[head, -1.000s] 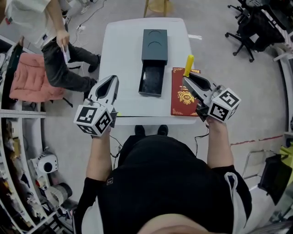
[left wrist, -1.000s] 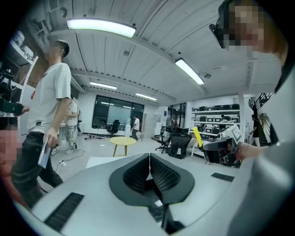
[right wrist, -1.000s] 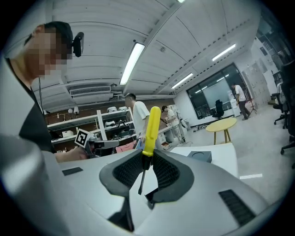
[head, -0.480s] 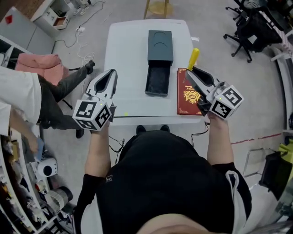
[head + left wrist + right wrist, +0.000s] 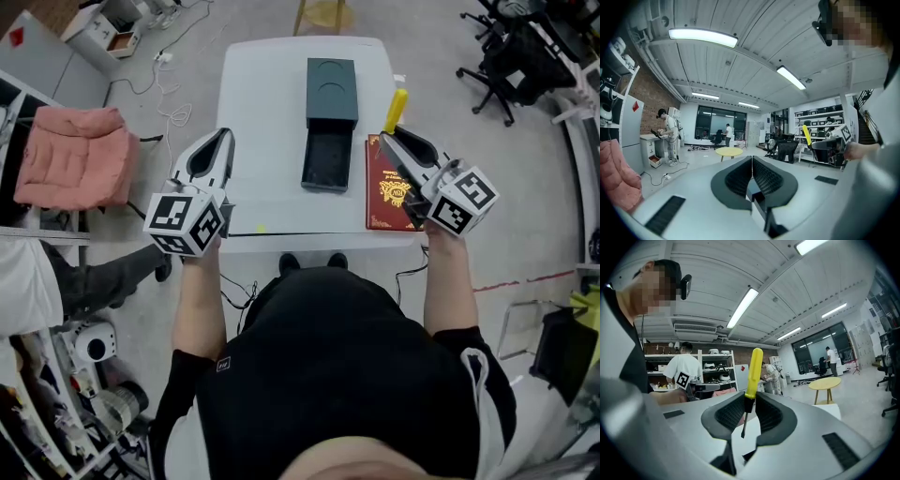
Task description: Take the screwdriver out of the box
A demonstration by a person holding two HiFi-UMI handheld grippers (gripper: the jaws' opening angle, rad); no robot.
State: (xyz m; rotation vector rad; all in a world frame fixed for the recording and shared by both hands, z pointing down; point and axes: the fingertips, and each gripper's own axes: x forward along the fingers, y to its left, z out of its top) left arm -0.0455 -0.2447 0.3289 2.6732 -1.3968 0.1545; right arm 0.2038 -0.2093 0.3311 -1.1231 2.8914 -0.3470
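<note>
Right gripper (image 5: pixel 749 400): jaws clamped on the screwdriver (image 5: pixel 753 371). The pads pinch its black collar, with the yellow handle standing up above the jaws and the thin shaft pointing down between them, slightly tilted.

In the head view the right gripper (image 5: pixel 391 136) hangs over the table's right side. The screwdriver (image 5: pixel 396 103) sticks out past the jaw tips. It is out of the box (image 5: pixel 330 94), just right of it and not touching.

Left gripper (image 5: pixel 751 161): jaws together, ribbed pads meeting at the tips. In the head view the left gripper (image 5: pixel 221 139) sits at the table's left edge, well apart from the box.

The box is dark and lies mid-table. Its tray (image 5: pixel 326 161) is slid out toward the person.

A red book (image 5: pixel 389 192) lies flat right of the tray, under the right gripper.

The table (image 5: pixel 262 103) is white.

A pink chair (image 5: pixel 70 155) stands on the floor to the left.

Both gripper views show a round yellow table (image 5: pixel 824 383) and people standing farther back in the room.
</note>
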